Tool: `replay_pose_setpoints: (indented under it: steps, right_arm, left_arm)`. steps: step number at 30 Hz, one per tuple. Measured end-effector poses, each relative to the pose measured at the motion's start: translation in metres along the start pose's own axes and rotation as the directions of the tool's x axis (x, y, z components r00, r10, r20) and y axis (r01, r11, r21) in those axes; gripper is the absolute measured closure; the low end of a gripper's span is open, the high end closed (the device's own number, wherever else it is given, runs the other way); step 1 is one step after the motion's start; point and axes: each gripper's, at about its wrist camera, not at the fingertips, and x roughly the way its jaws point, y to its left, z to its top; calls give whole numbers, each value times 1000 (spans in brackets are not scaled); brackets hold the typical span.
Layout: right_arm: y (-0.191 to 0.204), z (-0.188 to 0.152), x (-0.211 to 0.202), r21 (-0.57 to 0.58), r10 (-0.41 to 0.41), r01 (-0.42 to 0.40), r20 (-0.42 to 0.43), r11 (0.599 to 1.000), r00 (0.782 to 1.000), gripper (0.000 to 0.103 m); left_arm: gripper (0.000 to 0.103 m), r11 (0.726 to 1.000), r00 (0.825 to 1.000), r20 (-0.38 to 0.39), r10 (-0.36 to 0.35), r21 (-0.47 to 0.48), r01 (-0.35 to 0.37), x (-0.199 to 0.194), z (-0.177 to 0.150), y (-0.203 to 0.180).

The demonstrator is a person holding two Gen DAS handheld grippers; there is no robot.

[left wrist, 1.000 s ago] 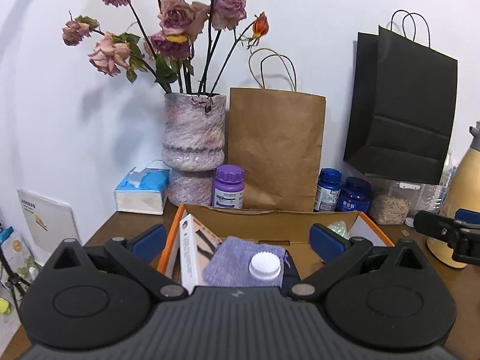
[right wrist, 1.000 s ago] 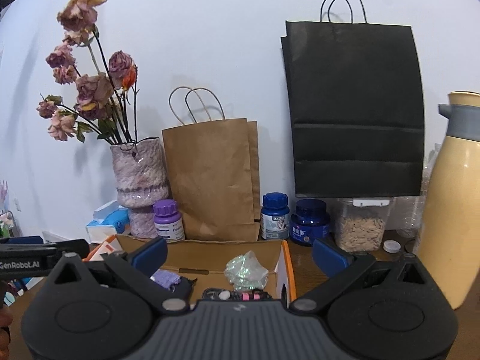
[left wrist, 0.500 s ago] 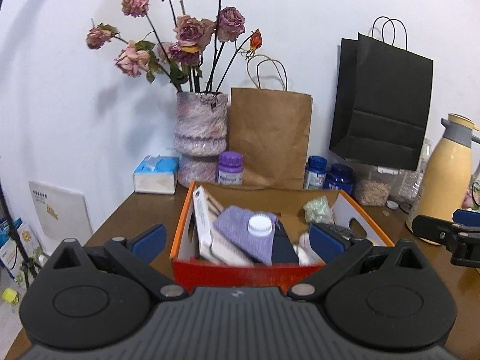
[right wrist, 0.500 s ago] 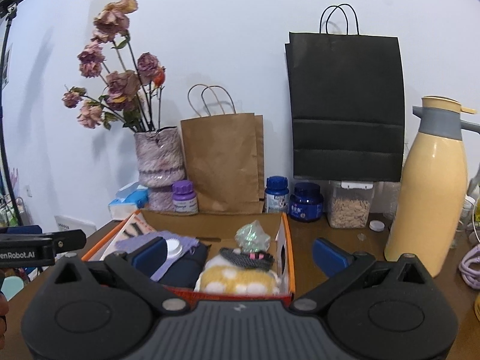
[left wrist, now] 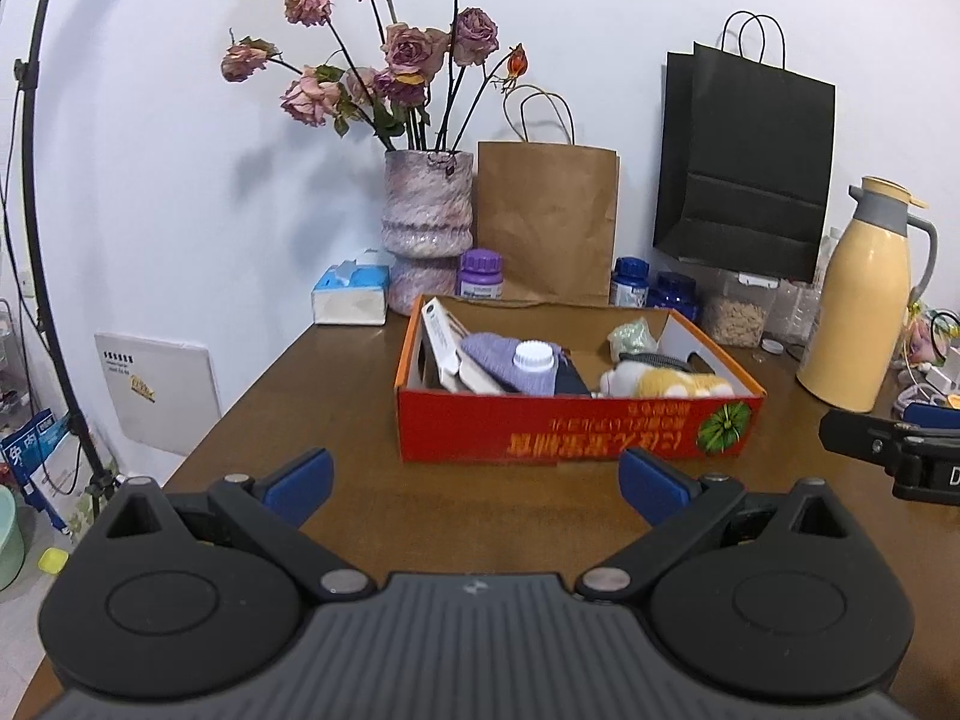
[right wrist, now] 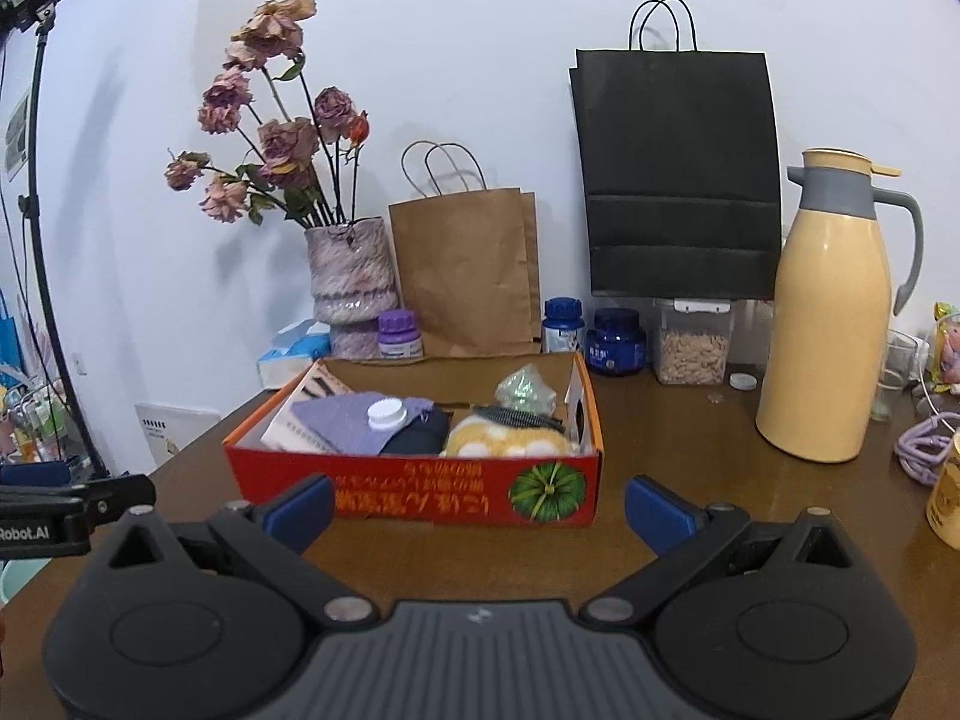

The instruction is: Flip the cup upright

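A yellow cup-like object (right wrist: 946, 501) shows at the far right edge of the right wrist view, cut off by the frame, so I cannot tell how it stands. A clear glass (right wrist: 896, 373) stands upright beside the yellow thermos jug (right wrist: 828, 324). My left gripper (left wrist: 474, 483) is open over bare table in front of the red cardboard box (left wrist: 576, 429), holding nothing. My right gripper (right wrist: 478, 507) is open too, just before the same box (right wrist: 420, 483). Each gripper's side pokes into the other's view.
The box holds a book, purple cloth, a white-capped bottle and a plush toy. Behind it stand a vase of dried roses (left wrist: 423, 234), brown bag (left wrist: 546, 222), black bag (right wrist: 678, 180), jars and a tissue box (left wrist: 351, 297). A purple cable (right wrist: 921, 450) lies at right. The table's left edge (left wrist: 240, 402) is near.
Both grippers have drawn back from the box toward the table's front, so the whole box and more of the table now show. Both stay open.
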Motion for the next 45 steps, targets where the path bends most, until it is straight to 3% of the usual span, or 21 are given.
replay_pose_setpoints:
  steps: [17,45]
  right_arm:
    - [11,-18,-34,-13,-6,6,-9,1000,1000,0]
    - [10,-19,-37,-13,-5,5,-8,1000,1000,0]
  left_arm:
    - [0,1000,1000,3,-5,-4,5,-30,-14,4]
    - [0,1000,1000,-1,-8,-4,8,-35,-19,4]
